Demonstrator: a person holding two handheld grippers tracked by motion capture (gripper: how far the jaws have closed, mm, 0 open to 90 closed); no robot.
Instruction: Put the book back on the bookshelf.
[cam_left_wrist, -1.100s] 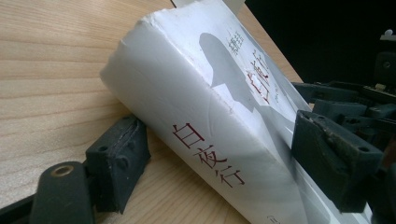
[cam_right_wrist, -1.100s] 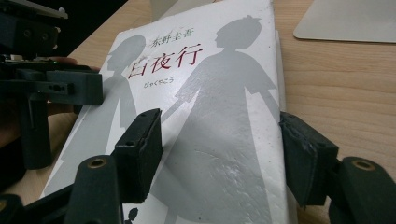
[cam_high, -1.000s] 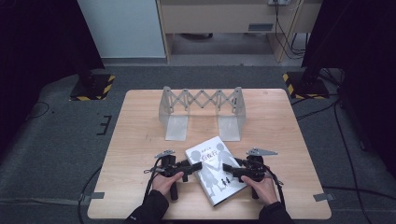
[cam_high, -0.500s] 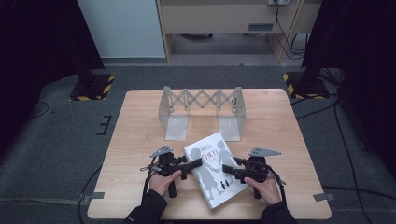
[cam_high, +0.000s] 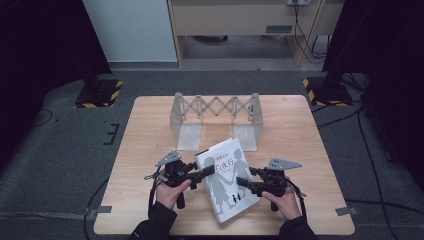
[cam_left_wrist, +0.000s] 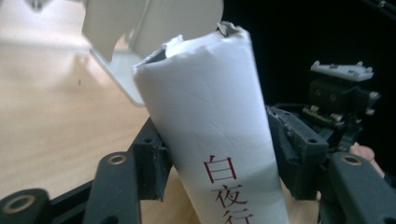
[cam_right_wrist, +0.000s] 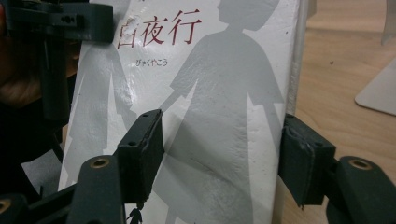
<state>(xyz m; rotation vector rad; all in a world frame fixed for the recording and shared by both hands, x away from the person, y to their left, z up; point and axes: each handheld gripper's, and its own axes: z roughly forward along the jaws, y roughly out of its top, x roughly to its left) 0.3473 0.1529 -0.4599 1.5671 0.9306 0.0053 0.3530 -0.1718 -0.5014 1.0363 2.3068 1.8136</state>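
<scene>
Book raised, before empty bookstand

We see a white book near the front edge of the table, between the two hands. Its cover carries grey silhouettes of two figures holding hands, with red characters near the top and a smaller line beneath. In the high view it sits askew, its top end pointing away and slightly left. Seen from the left, its rounded white spine faces us with red characters running down it; the top corner looks frayed.
</scene>
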